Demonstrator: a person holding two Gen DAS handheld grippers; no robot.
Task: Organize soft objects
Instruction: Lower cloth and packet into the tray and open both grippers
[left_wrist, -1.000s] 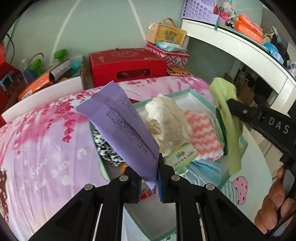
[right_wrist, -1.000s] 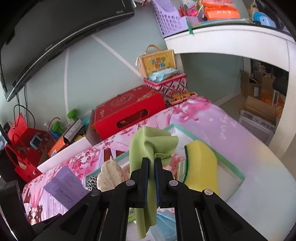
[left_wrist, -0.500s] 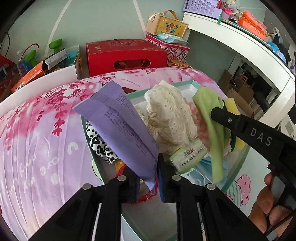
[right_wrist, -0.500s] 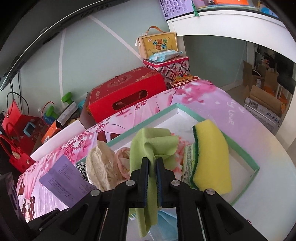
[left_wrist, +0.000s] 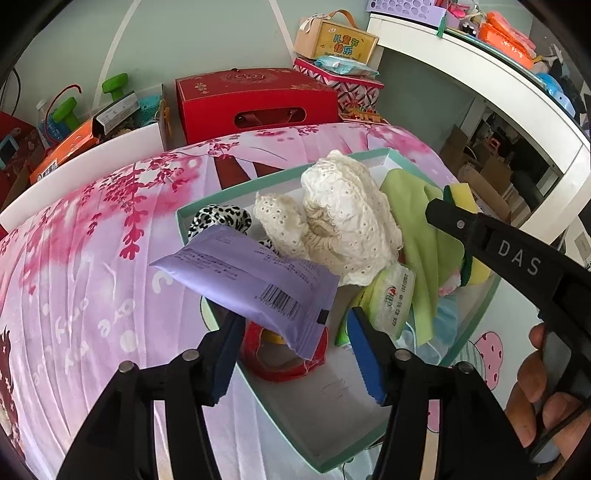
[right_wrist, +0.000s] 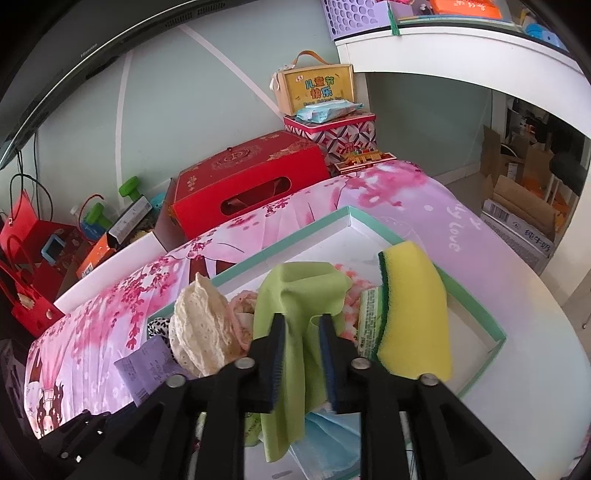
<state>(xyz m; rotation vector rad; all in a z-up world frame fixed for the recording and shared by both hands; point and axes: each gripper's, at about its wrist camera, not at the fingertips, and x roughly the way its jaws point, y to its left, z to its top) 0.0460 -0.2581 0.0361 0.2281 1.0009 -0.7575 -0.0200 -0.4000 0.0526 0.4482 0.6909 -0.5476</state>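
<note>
Left wrist view shows a table with a pink flowered cloth (left_wrist: 85, 236), and on it a shallow white tray (left_wrist: 332, 417) with a green rim. Behind the table a red box (left_wrist: 255, 99) stands on the floor. Inside the tray lie many soft things. A cream lace cloth (left_wrist: 343, 218) is heaped in the middle, with a spotted black-and-white cloth (left_wrist: 218, 218) beside it at the left. A green cloth (left_wrist: 421, 243) hangs down at the right side of the heap. A yellow sponge (right_wrist: 413, 310) with a dark green edge leans in the right part of the tray. A purple packet (left_wrist: 251, 277) lies across the tray's left rim, partly over a red ring (left_wrist: 280, 365). A small tissue pack (left_wrist: 391, 299) lies near the green cloth.

The left gripper (left_wrist: 291, 354) has its jaws wide apart; the packet is between and above them, and the fingers do not press it. The right gripper (right_wrist: 301, 354) has its jaws a little apart, with the green cloth hanging loose in the gap, not squeezed.
</note>
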